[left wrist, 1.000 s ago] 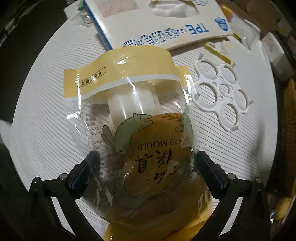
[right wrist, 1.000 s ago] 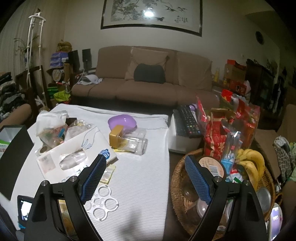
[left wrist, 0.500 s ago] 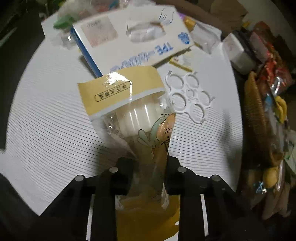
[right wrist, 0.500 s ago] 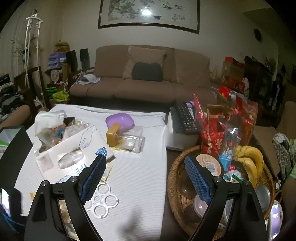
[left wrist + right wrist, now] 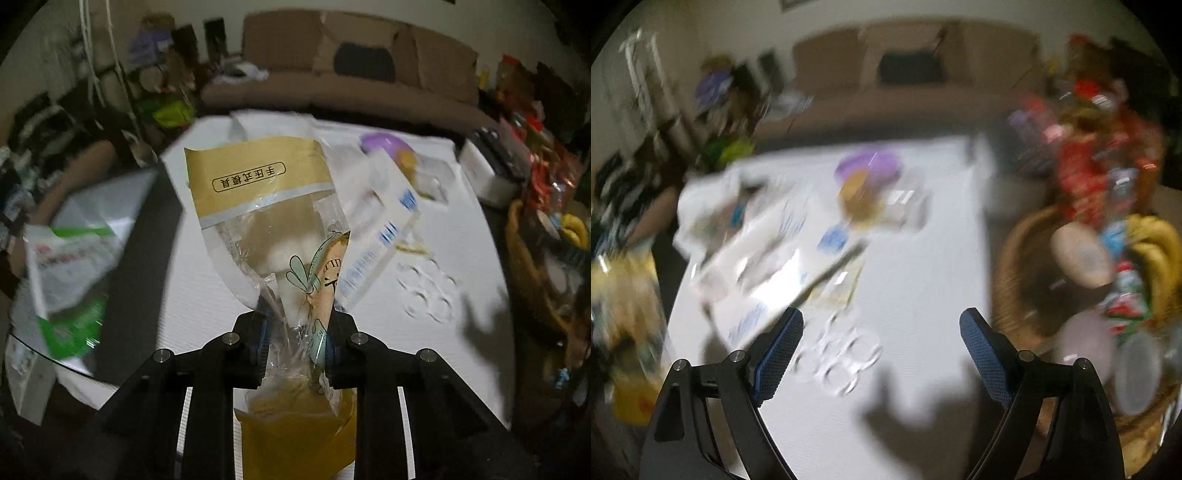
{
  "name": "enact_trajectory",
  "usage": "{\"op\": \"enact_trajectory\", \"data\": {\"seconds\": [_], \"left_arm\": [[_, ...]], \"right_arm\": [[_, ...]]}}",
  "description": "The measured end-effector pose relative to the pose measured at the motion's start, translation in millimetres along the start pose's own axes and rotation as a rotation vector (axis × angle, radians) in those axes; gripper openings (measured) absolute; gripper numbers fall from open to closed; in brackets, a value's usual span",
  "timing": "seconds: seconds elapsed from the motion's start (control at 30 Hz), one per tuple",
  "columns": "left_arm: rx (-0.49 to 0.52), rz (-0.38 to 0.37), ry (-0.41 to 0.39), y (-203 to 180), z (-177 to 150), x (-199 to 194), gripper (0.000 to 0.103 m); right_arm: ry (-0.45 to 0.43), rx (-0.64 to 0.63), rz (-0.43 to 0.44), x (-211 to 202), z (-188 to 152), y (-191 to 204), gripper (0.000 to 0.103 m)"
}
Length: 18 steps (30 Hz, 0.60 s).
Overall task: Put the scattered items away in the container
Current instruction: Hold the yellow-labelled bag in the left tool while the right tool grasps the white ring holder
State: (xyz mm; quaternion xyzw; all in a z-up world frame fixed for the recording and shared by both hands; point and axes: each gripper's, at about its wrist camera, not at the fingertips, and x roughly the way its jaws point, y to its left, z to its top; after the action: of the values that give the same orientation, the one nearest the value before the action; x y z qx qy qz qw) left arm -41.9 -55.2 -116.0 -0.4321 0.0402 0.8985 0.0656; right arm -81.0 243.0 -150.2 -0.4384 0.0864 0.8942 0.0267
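My left gripper [image 5: 295, 325] is shut on a clear mould bag with a yellow header [image 5: 266, 206] and holds it upright, off the white table [image 5: 207, 295]. The same bag shows as a yellow blur [image 5: 631, 295] at the left edge of the right wrist view. The right gripper [image 5: 881, 332] is open and empty, tilted down over the table. A white plastic ring holder [image 5: 838, 354] lies flat just inside its left finger. A wicker basket [image 5: 1015, 266] full of things stands to the right.
A white glove box [image 5: 768, 266] lies on the table's left half, with a purple bowl [image 5: 868, 166] and a clear jar with a brown lid [image 5: 860, 199] behind it. Bananas [image 5: 1156, 251] and red packets fill the basket. A sofa runs along the back.
The left gripper closed on the bag and lifted it off the table, its view swinging up to the room. The right gripper dropped and tipped down toward the ring holder.
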Motion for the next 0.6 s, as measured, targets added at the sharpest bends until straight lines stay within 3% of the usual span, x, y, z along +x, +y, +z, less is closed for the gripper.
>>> {"op": "enact_trajectory", "data": {"seconds": [0.17, 0.33, 0.4, 0.47, 0.6], "left_arm": [[-0.037, -0.006, -0.02, 21, 16, 8, 0.022], [-0.049, -0.01, -0.011, 36, 18, 13, 0.022], [-0.057, -0.017, -0.006, 38, 18, 16, 0.022], [-0.06, -0.024, -0.005, 38, 17, 15, 0.022], [-0.043, -0.027, -0.005, 38, 13, 4, 0.022]], "right_arm": [[0.18, -0.079, -0.024, 65, -8, 38, 0.083], [0.28, -0.273, -0.141, 100, -29, 67, 0.074], [0.302, -0.284, -0.109, 109, -34, 66, 0.069], [0.326, -0.256, -0.056, 118, -37, 62, 0.056], [0.37, -0.25, -0.036, 136, -43, 57, 0.055]]}}
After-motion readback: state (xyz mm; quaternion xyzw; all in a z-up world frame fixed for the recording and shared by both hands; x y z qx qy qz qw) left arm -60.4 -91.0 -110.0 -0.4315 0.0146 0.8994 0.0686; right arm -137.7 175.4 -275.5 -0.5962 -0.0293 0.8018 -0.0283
